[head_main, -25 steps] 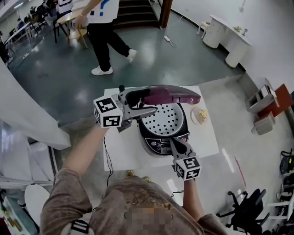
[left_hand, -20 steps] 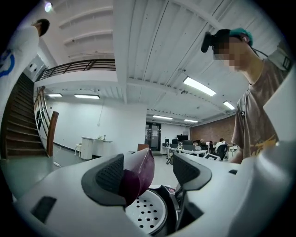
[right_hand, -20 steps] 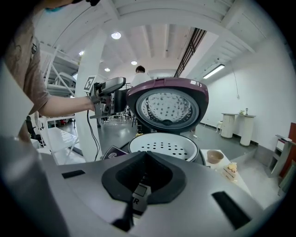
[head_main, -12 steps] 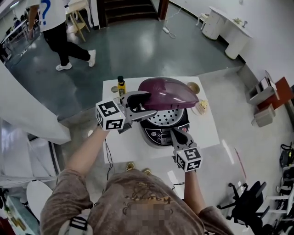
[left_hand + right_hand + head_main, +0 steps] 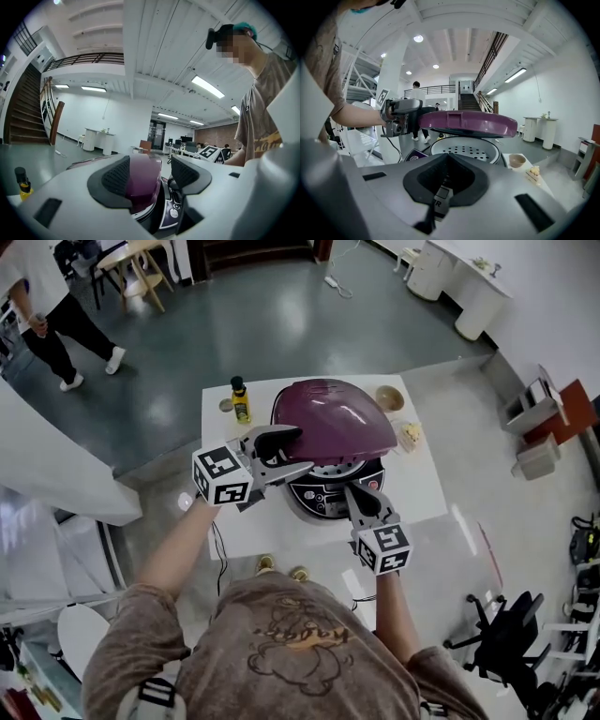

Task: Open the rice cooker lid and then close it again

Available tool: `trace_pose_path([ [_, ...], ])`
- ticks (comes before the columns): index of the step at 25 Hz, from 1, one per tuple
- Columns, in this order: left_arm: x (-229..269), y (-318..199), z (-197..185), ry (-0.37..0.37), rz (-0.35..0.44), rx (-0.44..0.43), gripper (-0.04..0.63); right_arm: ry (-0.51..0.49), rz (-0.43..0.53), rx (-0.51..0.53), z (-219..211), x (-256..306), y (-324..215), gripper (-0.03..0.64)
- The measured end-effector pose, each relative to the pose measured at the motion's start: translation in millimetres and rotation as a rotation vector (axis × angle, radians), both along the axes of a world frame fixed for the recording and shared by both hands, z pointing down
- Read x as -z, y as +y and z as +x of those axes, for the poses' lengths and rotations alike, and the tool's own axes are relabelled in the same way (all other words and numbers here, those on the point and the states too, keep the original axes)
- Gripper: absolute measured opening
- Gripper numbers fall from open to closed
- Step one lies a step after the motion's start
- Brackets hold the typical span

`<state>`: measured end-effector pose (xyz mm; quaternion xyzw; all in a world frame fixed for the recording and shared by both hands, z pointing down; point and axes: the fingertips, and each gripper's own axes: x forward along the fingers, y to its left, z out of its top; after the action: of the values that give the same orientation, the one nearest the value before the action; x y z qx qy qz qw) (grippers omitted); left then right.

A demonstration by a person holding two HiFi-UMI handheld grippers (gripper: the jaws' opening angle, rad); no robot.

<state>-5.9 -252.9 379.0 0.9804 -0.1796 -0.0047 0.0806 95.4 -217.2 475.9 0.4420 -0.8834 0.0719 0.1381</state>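
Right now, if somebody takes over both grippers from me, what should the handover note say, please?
Left gripper: open. Its jaws have just been closing, with the rim of the lid between them but not clamped.
Right gripper: shut and empty, pointing at the front panel of the rice cooker. Whether it touches is unclear.
Things: the rice cooker stands on the white table. The lid hangs partly open above the perforated inner tray.
Done: the lid is opened.
Left: lower the lid until it shuts, then take both grippers away.
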Motion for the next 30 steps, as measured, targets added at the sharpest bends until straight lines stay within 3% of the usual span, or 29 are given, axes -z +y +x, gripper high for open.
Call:
trace_pose_path([
  [8, -12, 1, 2, -0.004, -0.018, 0.009, 0.285, -0.066, -0.036, 0.005, 5, 2, 4, 0.005],
  [15, -17, 3, 1, -0.009, -0.03, 0.005, 0.282, -0.119, 0.043, -0.003, 5, 60, -14, 0.005],
  [30, -24, 0, 3, -0.009, -0.041, 0.004, 0.279, -0.057, -0.001, 0.018, 13, 56, -42, 0.006],
])
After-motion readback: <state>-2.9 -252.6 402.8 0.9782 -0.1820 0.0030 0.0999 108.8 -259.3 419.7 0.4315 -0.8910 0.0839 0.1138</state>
